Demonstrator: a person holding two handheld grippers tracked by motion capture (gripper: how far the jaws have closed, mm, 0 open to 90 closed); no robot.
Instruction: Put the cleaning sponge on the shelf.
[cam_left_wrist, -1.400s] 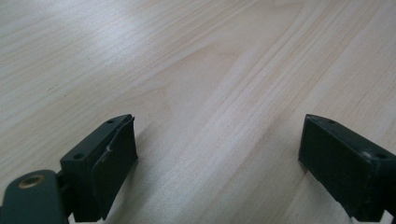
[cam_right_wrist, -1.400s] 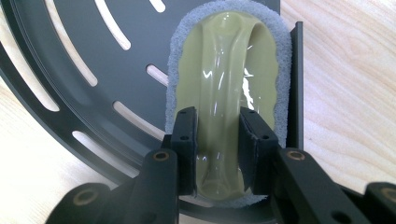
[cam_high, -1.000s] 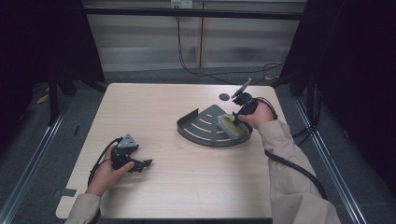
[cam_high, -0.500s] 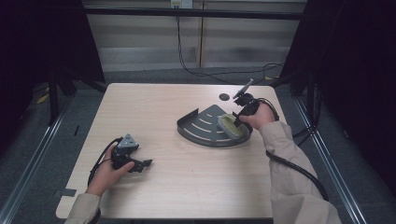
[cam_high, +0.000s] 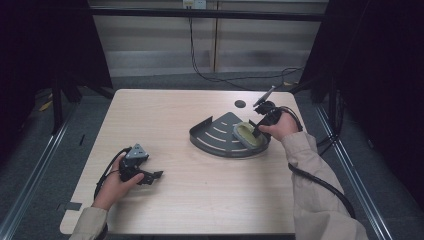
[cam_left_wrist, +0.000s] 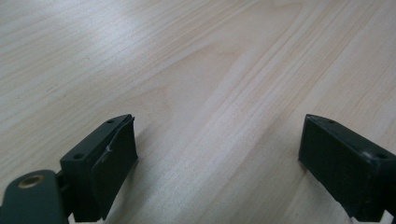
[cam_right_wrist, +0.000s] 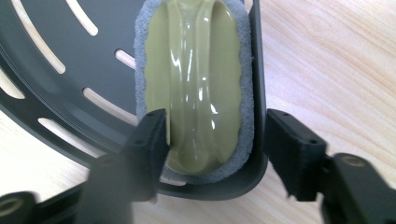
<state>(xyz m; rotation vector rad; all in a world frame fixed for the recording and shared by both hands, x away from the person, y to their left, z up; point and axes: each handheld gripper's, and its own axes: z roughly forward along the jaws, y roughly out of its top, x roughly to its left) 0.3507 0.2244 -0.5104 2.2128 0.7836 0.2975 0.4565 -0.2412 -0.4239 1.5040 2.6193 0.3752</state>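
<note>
Right of centre in the high view, a dark grey slotted corner tray (cam_high: 220, 136) lies on the pale wooden table (cam_high: 200, 200), and a green scrubber with a grey pad (cam_high: 248, 135) rests in the tray's right end against its wall. The right gripper (cam_high: 258, 131) sits at that end, just beside the scrubber, with the person's sleeve running down to the lower right. At lower left, the left gripper (cam_high: 154, 176) lies low on the bare tabletop, well apart from the tray.

Across the left gripper view, wood grain (cam_left_wrist: 210, 70) spreads under the left gripper (cam_left_wrist: 217, 154), whose jaws stand wide apart with nothing between them.

Centred in the right gripper view, the scrubber (cam_right_wrist: 196, 84) lies in the tray (cam_right_wrist: 56, 84), its long side along the tray wall. The right gripper (cam_right_wrist: 212, 135) has just been opening: one jaw is beside the scrubber's green handle inside the tray, the other is clear outside the wall, and the scrubber's end lies between them unpinched.
</note>
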